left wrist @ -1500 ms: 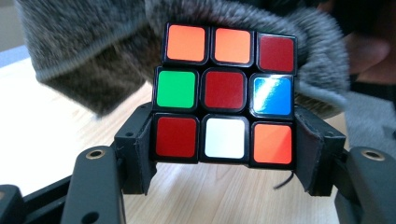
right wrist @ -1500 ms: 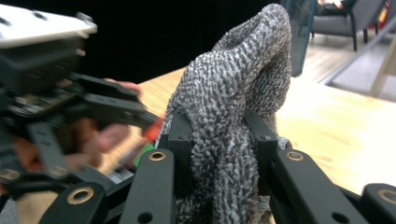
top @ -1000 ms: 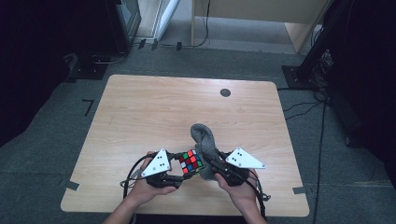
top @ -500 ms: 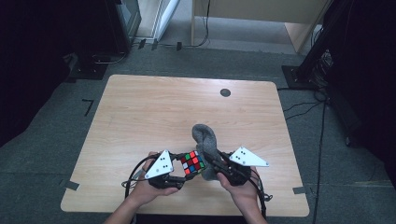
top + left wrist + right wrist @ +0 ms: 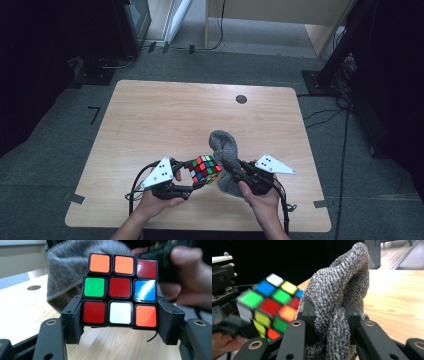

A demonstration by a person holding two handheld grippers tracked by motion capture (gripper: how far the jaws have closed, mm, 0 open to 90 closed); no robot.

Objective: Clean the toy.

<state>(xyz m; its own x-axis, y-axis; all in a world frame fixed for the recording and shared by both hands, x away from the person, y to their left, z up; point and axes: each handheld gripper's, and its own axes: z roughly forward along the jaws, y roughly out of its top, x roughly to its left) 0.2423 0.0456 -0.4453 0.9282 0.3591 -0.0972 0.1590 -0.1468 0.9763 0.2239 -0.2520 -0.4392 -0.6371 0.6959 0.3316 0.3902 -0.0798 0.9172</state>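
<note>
puzzle cube (image 5: 120, 291) clamped in the left gripper (image 5: 120, 326): both jaws press on the cube's bottom layer from either side, and the cube is lifted clear of the surface (image 5: 165, 115). face toward the left gripper view is mixed: orange, orange, dark red on top; green, red, blue in the middle; red, white, orange at the bottom. not solved.

right gripper (image 5: 329, 315) is clamped on a bunched grey cloth (image 5: 342, 282), jaws pinching a thick fold; the free end stands up in a hump above the jaws. in the right gripper view the cloth's edge sits just beside the cube (image 5: 270, 305), touching or very nearly; cannot tell which.

high view: cube (image 5: 205, 168) and cloth (image 5: 225, 150) meet between the two grippers, near the surface's near edge, slightly right of its middle. left gripper (image 5: 192, 176), right gripper (image 5: 231, 169).

judgement: work looks like wiping the cube with the cloth. both grasps are secured and the two things brought together. left: rubbing the faces, probably turning the cube to reach the others. no visible sign which faces are done.
</note>
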